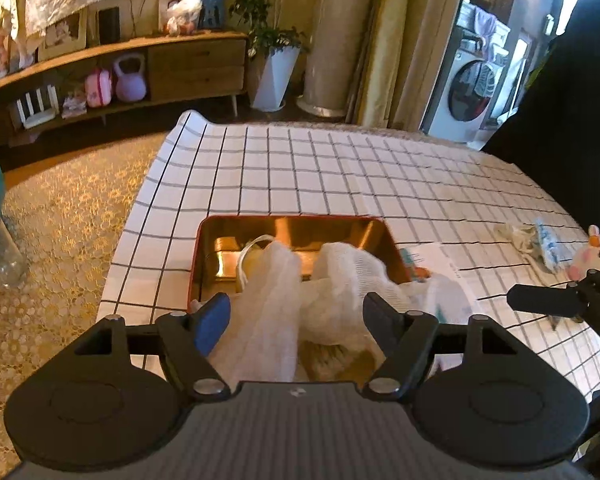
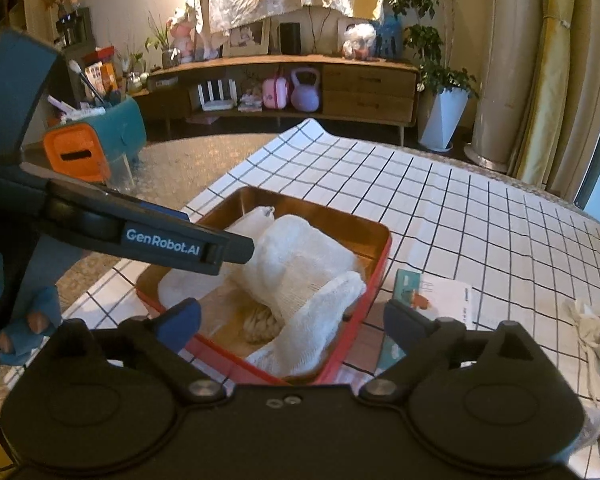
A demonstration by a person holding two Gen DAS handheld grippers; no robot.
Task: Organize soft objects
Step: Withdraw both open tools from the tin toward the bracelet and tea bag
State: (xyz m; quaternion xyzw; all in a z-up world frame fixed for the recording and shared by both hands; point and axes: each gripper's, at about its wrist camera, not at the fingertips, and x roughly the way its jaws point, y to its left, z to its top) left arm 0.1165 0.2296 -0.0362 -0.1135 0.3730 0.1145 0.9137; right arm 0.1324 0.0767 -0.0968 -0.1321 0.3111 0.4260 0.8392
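We see crumpled white gauze cloth lying in a red-rimmed, gold-lined metal tin on the checked tablecloth, just ahead of our left claw and right claw, both spread wide, gripping nothing.

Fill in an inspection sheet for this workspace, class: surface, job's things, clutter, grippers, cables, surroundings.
Surface: checked tablecloth, flat.
Job's things: white gauze cloth lying in red tin, one end draped over its rim.
Clutter: leaflet, crumpled cloth, bunny toy.
Grippers: left hand-held gripper and right hand-held gripper both open, holding nothing.
Cables: nothing seen.
Surroundings: wooden sideboard, potted plant, washing machine.
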